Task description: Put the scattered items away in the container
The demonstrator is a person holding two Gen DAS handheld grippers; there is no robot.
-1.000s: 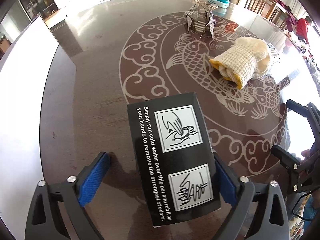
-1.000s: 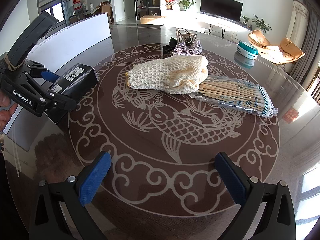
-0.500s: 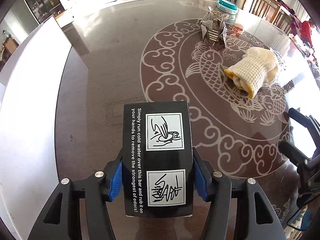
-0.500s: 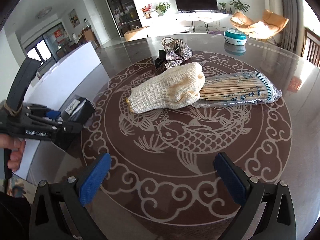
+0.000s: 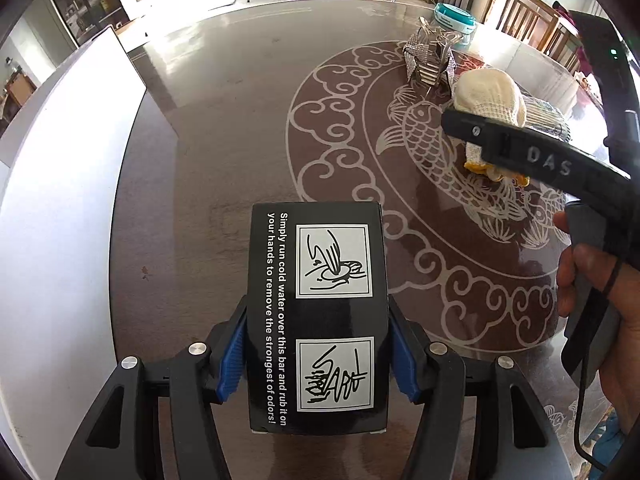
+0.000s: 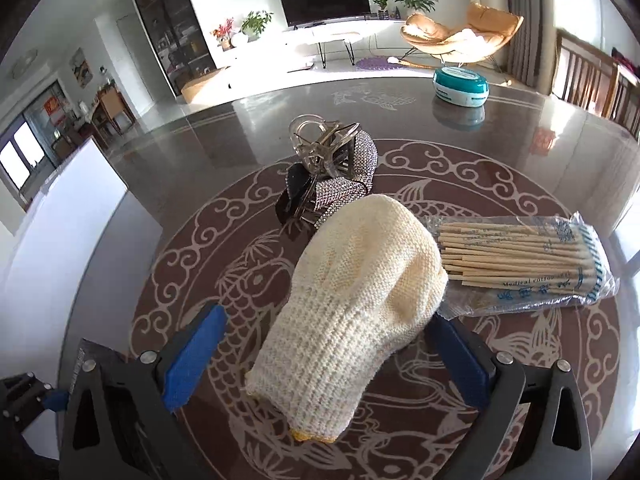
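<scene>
Two grippers are at work over a round dark table (image 5: 224, 128) with a pale carp and cloud pattern under its glossy top. In the left wrist view, the left gripper (image 5: 318, 356) sits at the bottom centre of the frame, its blue pads pressed against both long sides of a black box (image 5: 318, 320) printed with white instructions and two line drawings; the log shows the jaws easing slightly apart, yet the pads remain on the box. A white container (image 5: 52, 216) fills the left edge of that frame, its wall curving up toward the upper left, just beside the box.

At the right of the same view, a person's hand (image 5: 588, 280) grips the handle of the right gripper, whose black finger crosses in front of a cream knitted glove (image 5: 490, 94).

In the right wrist view, the right gripper (image 6: 326, 360) reaches from the bottom edge with its jaws closing around the glove (image 6: 352, 300). The left blue pad stands clear of the knit; the right pad is partly hidden behind the glove, so contact there cannot be told. A clear packet of cotton swabs (image 6: 524, 264) lies touching the glove's right side. Sparkly hair clips (image 6: 332, 176) sit just above the glove, and a teal round tin (image 6: 460, 86) rests well apart at the upper right.
</scene>
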